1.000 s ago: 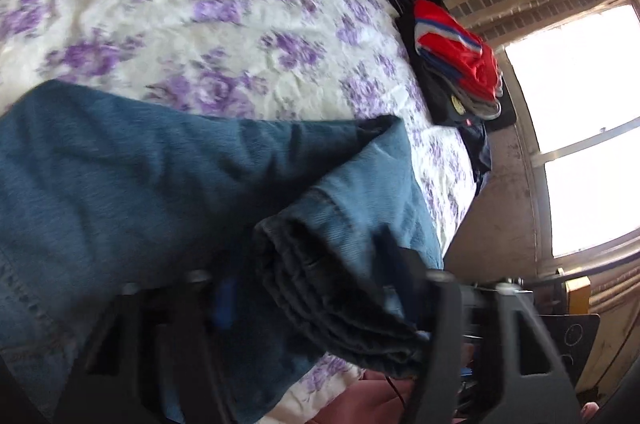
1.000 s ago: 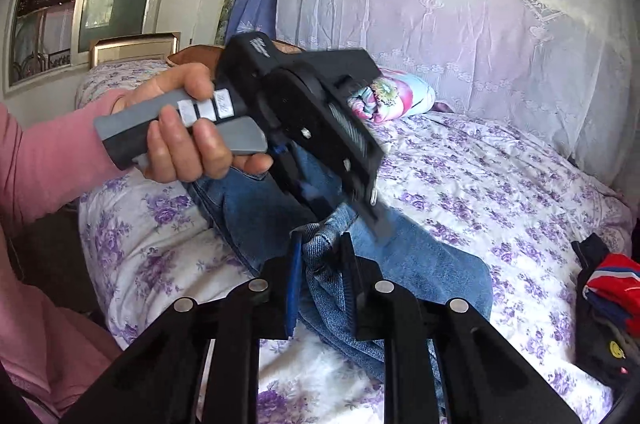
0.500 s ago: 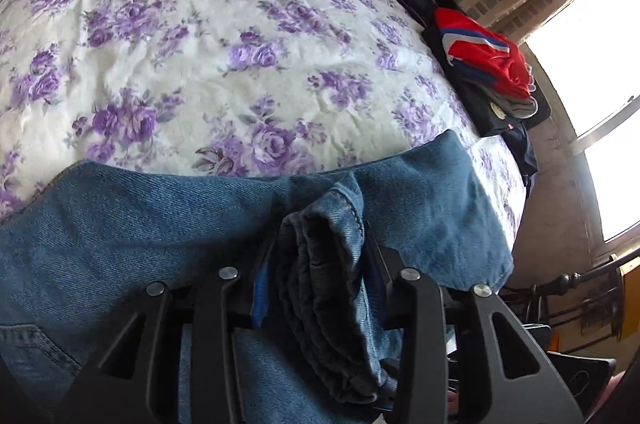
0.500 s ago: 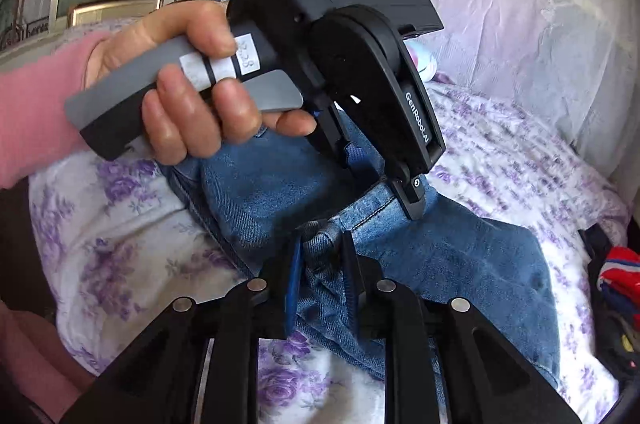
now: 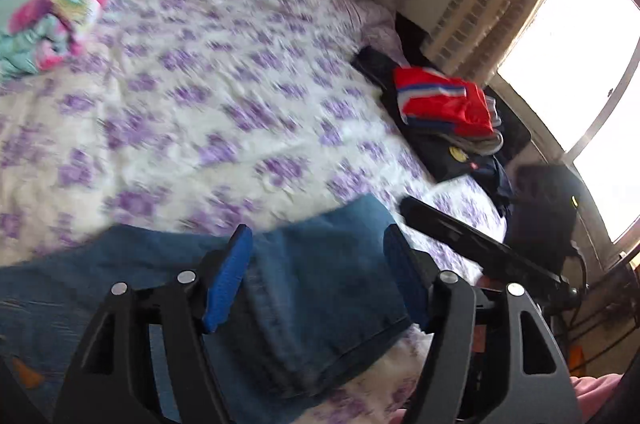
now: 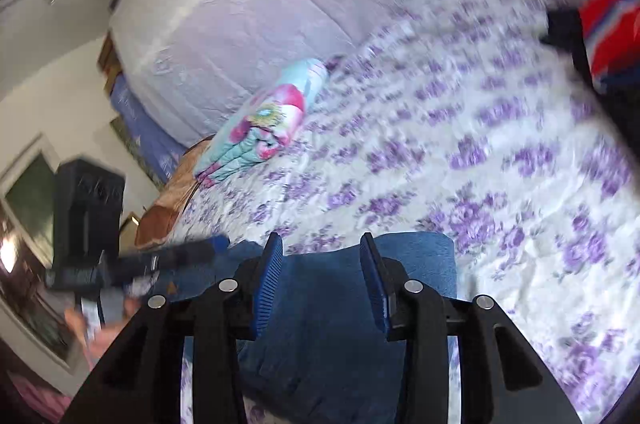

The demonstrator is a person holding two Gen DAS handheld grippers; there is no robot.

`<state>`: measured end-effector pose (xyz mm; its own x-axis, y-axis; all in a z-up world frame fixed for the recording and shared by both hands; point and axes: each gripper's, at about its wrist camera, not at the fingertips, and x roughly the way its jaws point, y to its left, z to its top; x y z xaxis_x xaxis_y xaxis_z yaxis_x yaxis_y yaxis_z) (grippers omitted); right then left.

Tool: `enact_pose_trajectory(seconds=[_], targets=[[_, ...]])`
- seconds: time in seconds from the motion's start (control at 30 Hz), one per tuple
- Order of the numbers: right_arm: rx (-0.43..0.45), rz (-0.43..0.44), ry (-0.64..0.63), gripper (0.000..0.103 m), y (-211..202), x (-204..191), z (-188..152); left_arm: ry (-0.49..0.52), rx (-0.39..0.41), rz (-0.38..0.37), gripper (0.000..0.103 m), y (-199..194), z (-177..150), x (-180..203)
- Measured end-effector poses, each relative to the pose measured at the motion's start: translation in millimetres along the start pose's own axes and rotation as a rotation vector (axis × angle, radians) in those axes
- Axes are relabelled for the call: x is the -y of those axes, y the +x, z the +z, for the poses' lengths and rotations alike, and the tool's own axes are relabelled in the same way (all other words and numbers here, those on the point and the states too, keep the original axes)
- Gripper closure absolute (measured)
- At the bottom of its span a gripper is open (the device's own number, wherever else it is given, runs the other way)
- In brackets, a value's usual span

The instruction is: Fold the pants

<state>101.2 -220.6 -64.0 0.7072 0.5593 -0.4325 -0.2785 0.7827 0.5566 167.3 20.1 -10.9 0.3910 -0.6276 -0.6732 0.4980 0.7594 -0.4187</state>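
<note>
The blue jeans point(image 5: 320, 288) lie folded on the purple-flowered bed sheet point(image 5: 224, 104), close to the near edge. My left gripper point(image 5: 318, 264) is open above them, jaws wide apart and empty. The jeans also show in the right wrist view point(image 6: 328, 316). My right gripper point(image 6: 322, 272) is open over them and holds nothing. The right gripper's body point(image 5: 472, 244) shows at the right of the left wrist view. The left gripper point(image 6: 132, 264) shows blurred at the left of the right wrist view.
A stack of folded clothes with a red garment on top point(image 5: 444, 100) lies at the bed's far right corner by the window. A folded pink and teal blanket point(image 5: 52, 12) lies at the far left. A covered headboard point(image 6: 280, 4) stands behind the bed.
Both grippers have opened and let go of the jeans' bunched denim. The jeans now lie flat on the bed. Both grippers have drawn back and tilted up.
</note>
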Motion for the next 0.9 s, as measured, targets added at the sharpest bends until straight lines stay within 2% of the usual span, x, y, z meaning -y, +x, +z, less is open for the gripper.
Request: enact_pose_trajectory(seconds=[0.03,0.07,0.1,0.13,0.17,0.2,0.27,0.3,0.33,0.37,0.4,0.47,0.57,0.6,0.67,0.7,0.77,0.9], targets=[[-0.020,-0.019,0.024,0.063,8.8,6.6,2.6,0.003,-0.036,0.020,0.038,19.4,-3.2,3.4],[-0.048,-0.066,0.039,0.069,18.3,14.1,-0.5,0.000,-0.060,0.042,0.040,31.3,-7.2,3.6],[-0.071,-0.101,0.052,0.080,25.3,20.1,-2.9,-0.019,-0.095,0.075,0.049,46.6,-12.6,-5.5],[-0.095,-0.124,0.077,0.084,30.5,29.1,-6.7,-0.041,-0.107,0.084,0.056,55.2,-17.1,-13.8],[-0.105,-0.115,0.115,0.091,33.1,38.7,-10.0,-0.075,-0.100,0.077,0.067,60.0,-19.7,-24.3],[-0.102,-0.102,0.138,0.100,31.9,43.7,-11.7,-0.092,-0.092,0.068,0.072,58.3,-21.1,-30.2],[-0.105,-0.093,0.154,0.098,26.9,46.1,-17.0,-0.127,-0.099,0.044,0.075,51.6,-20.3,-37.7],[-0.094,-0.086,0.147,0.091,20.3,40.9,-18.4,-0.152,-0.101,0.032,0.075,44.3,-18.3,-39.5],[-0.083,-0.088,0.121,0.083,13.0,33.1,-18.6,-0.160,-0.095,0.031,0.074,36.9,-18.6,-37.7],[-0.066,-0.101,0.072,0.066,1.5,20.4,-21.3,-0.149,-0.082,0.037,0.067,28.7,-19.7,-32.0],[-0.045,-0.113,0.028,0.064,-6.8,10.1,-23.3,-0.106,-0.055,0.054,0.050,17.1,-22.1,-19.8],[-0.017,-0.134,-0.076,0.064,-24.9,-12.2,-34.2,-0.015,-0.004,0.106,0.033,-0.9,-34.6,3.7],[-0.008,-0.233,-0.203,0.064,-35.1,-29.2,-58.1,0.054,-0.002,0.153,0.033,-0.7,-56.0,20.1],[-0.023,-0.275,-0.232,0.068,-31.1,-28.0,-67.3,0.058,-0.020,0.185,0.033,8.5,-66.3,19.8],[-0.057,-0.343,-0.252,0.068,-15.5,-15.5,-85.4,0.025,-0.067,0.242,0.030,33.1,-84.3,8.3],[-0.046,-0.354,-0.260,0.068,-12.6,-12.2,-90.9,0.039,-0.027,0.260,0.030,34.1,-89.8,9.7],[-0.033,-0.375,-0.278,0.066,-15.4,-16.4,-91.7,0.066,-0.020,0.310,0.030,33.1,-92.4,17.3],[-0.012,-0.352,-0.290,0.056,-26.8,-31.1,-82.6,0.035,-0.025,0.312,0.030,20.7,-86.3,15.1]])
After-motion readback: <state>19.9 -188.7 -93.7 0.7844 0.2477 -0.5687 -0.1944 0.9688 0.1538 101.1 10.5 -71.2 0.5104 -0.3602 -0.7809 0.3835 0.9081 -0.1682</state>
